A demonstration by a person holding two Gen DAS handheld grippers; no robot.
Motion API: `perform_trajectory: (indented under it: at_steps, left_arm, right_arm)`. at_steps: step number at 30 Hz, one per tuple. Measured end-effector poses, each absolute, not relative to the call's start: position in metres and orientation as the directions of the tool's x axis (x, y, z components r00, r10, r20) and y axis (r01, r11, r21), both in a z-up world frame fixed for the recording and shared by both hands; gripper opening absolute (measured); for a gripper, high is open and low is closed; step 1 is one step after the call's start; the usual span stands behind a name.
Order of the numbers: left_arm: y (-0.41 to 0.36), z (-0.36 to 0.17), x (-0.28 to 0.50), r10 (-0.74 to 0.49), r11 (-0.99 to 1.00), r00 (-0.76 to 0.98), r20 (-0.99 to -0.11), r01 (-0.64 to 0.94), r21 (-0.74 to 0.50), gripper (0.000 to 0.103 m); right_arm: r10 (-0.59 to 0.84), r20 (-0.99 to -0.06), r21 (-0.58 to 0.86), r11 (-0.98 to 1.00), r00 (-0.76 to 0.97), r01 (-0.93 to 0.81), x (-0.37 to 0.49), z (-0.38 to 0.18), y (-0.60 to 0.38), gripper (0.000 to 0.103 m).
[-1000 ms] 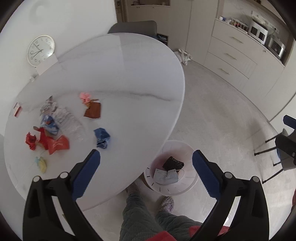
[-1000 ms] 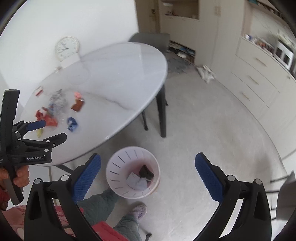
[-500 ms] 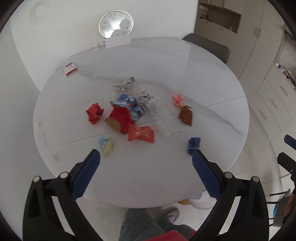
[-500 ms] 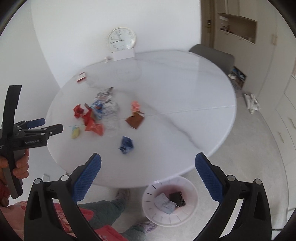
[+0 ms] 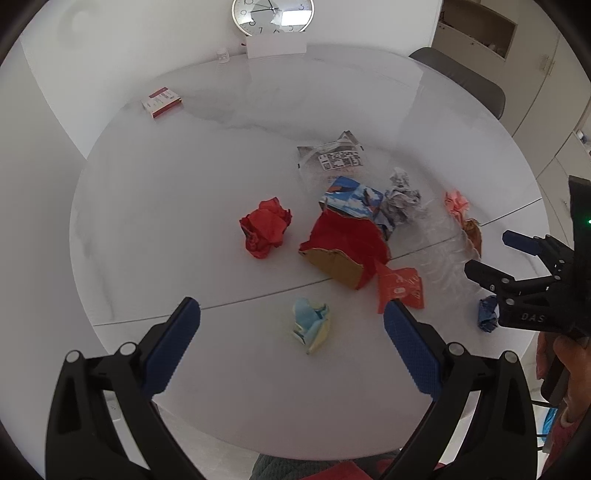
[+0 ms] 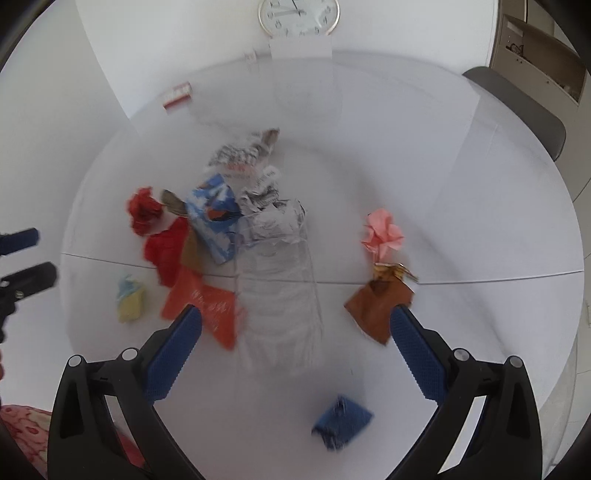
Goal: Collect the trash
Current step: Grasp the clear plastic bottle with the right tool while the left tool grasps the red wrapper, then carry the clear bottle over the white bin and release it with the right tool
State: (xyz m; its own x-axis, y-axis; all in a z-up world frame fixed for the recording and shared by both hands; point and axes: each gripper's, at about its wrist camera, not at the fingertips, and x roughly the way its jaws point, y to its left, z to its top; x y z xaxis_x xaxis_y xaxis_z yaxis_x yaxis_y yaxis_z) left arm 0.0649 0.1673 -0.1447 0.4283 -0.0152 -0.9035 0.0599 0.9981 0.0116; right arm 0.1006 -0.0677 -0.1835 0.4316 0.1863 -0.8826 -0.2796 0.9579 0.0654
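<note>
Trash lies on the round white table (image 5: 184, 206): a red paper ball (image 5: 266, 227), a torn red box (image 5: 343, 247), a blue printed carton (image 5: 351, 201), an orange packet (image 5: 400, 288) and a blue-yellow wad (image 5: 310, 325). My left gripper (image 5: 290, 317) hangs open just above that wad. In the right wrist view my right gripper (image 6: 295, 321) is open over a clear plastic tray (image 6: 280, 306). A brown wrapper (image 6: 376, 310) lies by its right finger, with a pink wad (image 6: 382, 236) beyond. A blue wad (image 6: 341, 421) is close beneath, blurred.
A red-and-white small box (image 5: 162, 101) lies far left. A wall clock (image 5: 273, 16) and a white card (image 5: 277, 46) stand at the back. A grey chair (image 5: 461, 79) sits behind the table at the right. A person's hand (image 5: 569, 354) holds the right gripper at the table's right edge.
Both views have swung from the floor bin to the table and come closer over the trash. The bin is out of view. Both grippers stay open.
</note>
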Motion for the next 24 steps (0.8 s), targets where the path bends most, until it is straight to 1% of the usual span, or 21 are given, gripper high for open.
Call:
perform_trajectory:
  at_steps: [4,6,7,8,9,13,15,16,17,18,19,20,21,22,24]
  left_arm:
    - [0.187,-0.165,0.100,-0.020,0.998,0.402,-0.915,0.063,0.006,0.095]
    - [0.195,-0.176,0.117,-0.029,0.998,0.383,-0.923,0.057,-0.008,0.095]
    - [0.198,-0.182,0.125,-0.037,0.999,0.373,-0.927,0.048,-0.020,0.095]
    - [0.200,-0.187,0.132,-0.046,0.999,0.364,-0.930,0.039,-0.034,0.095]
    - [0.203,-0.193,0.140,-0.056,0.998,0.356,-0.933,0.029,-0.048,0.095]
    - [0.202,-0.211,0.165,-0.070,0.997,0.344,-0.936,0.004,-0.073,0.091]
    - [0.201,-0.220,0.174,-0.076,0.997,0.337,-0.938,0.004,-0.079,0.082]
    - [0.199,-0.226,0.179,-0.079,0.997,0.330,-0.941,0.006,-0.082,0.081]
    - [0.197,-0.231,0.183,-0.077,0.997,0.323,-0.943,0.005,-0.079,0.076]
    - [0.196,-0.234,0.186,-0.074,0.997,0.317,-0.946,0.006,-0.076,0.067]
    - [0.194,-0.239,0.188,-0.077,0.997,0.303,-0.950,0.009,-0.079,0.063]
    - [0.194,-0.242,0.189,-0.082,0.996,0.293,-0.953,0.008,-0.084,0.056]
    - [0.194,-0.244,0.189,-0.089,0.996,0.288,-0.953,0.003,-0.092,0.052]
    - [0.194,-0.244,0.188,-0.093,0.995,0.293,-0.952,-0.004,-0.098,0.051]
    - [0.194,-0.241,0.186,-0.088,0.995,0.309,-0.947,-0.007,-0.095,0.042]
  right_arm:
    - [0.123,-0.918,0.036,0.972,0.377,-0.231,0.119,-0.209,-0.062,0.099]
    - [0.124,-0.930,0.054,0.977,0.347,-0.206,0.124,-0.214,-0.063,0.086]
    - [0.133,-0.934,0.069,0.977,0.331,-0.200,0.125,-0.216,-0.064,0.082]
    - [0.144,-0.937,0.083,0.977,0.320,-0.195,0.125,-0.217,-0.064,0.073]
    - [0.153,-0.938,0.096,0.977,0.310,-0.190,0.125,-0.217,-0.065,0.066]
    - [0.162,-0.935,0.115,0.980,0.315,-0.164,0.121,-0.209,-0.070,0.066]
    - [0.177,-0.928,0.137,0.980,0.329,-0.141,0.119,-0.201,-0.074,0.066]
    - [0.187,-0.922,0.151,0.980,0.339,-0.130,0.117,-0.196,-0.078,0.066]
    - [0.195,-0.917,0.162,0.979,0.349,-0.120,0.115,-0.191,-0.081,0.066]
    - [0.202,-0.911,0.174,0.979,0.360,-0.109,0.113,-0.185,-0.085,0.066]
    - [0.209,-0.904,0.186,0.978,0.373,-0.096,0.109,-0.177,-0.091,0.066]
    - [0.212,-0.898,0.194,0.977,0.385,-0.087,0.107,-0.172,-0.095,0.066]
    - [0.215,-0.892,0.201,0.977,0.398,-0.077,0.104,-0.166,-0.100,0.066]
    - [0.217,-0.885,0.208,0.976,0.413,-0.068,0.100,-0.159,-0.105,0.066]
    - [0.225,-0.867,0.227,0.973,0.444,-0.051,0.092,-0.146,-0.116,0.066]
